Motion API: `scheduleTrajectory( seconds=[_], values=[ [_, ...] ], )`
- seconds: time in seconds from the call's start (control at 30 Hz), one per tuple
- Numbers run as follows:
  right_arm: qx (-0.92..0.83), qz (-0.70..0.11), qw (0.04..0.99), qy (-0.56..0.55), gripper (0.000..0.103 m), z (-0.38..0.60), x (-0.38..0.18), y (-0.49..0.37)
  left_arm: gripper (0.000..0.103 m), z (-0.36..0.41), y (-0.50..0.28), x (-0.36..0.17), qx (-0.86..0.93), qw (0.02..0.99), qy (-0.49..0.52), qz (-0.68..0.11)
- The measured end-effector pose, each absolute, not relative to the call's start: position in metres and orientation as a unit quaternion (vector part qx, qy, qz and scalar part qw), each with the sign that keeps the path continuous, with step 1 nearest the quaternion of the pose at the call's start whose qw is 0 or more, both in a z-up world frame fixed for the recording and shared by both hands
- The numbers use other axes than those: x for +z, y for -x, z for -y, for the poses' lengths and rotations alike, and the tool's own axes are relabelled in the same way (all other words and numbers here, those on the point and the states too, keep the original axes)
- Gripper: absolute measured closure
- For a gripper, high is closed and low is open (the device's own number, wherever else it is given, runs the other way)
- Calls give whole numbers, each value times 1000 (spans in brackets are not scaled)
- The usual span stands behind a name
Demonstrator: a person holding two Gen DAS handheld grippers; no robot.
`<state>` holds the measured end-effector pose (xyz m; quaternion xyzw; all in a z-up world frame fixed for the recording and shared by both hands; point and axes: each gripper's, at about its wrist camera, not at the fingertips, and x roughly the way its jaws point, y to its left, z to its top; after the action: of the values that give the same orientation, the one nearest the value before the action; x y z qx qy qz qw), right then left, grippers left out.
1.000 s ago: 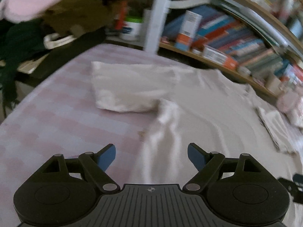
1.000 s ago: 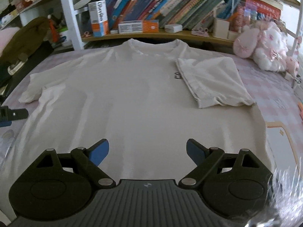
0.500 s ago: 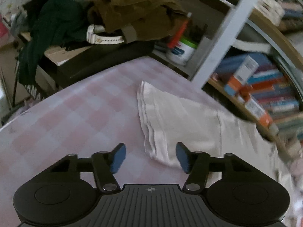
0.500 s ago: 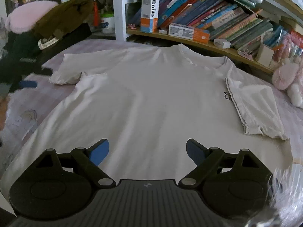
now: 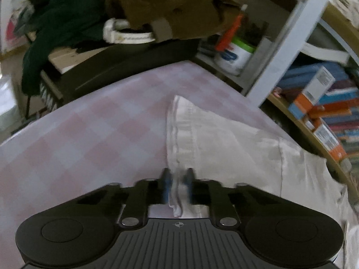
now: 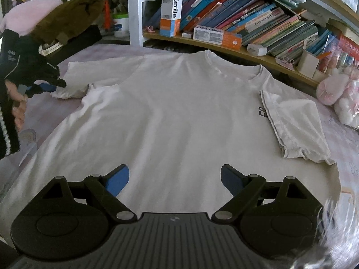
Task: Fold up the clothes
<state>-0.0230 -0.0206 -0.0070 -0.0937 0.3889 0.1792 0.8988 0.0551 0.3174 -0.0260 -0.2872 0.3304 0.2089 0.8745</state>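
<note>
White cotton T-shirt (image 5: 224,148) lies flat on the pink-checked bed sheet (image 5: 89,134). In the left wrist view, the left gripper (image 5: 178,185) has its jaws nearly closed, pinching the hemmed edge of the shirt's sleeve between them.

In the right wrist view, the right gripper (image 6: 175,180) holds its jaws wide apart and empty above the shirt's lower body, with the other sleeve (image 6: 296,123) folded inward ahead and to the right of the jaws.

White T-shirt (image 6: 175,116) flat on bed, one sleeve (image 6: 296,125) folded inward
</note>
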Motion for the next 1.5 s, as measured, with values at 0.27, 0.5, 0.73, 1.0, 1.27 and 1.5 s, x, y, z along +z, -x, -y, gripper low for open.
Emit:
scheduleTrajectory(
  seconds=[0.27,0.5,0.73,1.0,1.27,1.5],
  values=[
    [184,-396,896,80,14,36,-12,21,102,-305,-61,2,180,881,348,-265],
    [177,-395,900,55,14,65,-15,18,102,-198,-98,32,53,940,223,-252],
    [152,-411,899,23,14,99,-24,16,72,-68,-115,-23,-72,927,47,-366],
    [139,-427,893,7,14,118,-34,17,36,-99,-108,-11,-19,942,111,-318],
    [123,-436,892,0,14,130,-38,18,36,-132,-172,-28,59,919,176,-349],
    [109,-439,892,-5,14,135,-40,15,25,-109,-192,-9,-133,888,312,-310]
  ],
)
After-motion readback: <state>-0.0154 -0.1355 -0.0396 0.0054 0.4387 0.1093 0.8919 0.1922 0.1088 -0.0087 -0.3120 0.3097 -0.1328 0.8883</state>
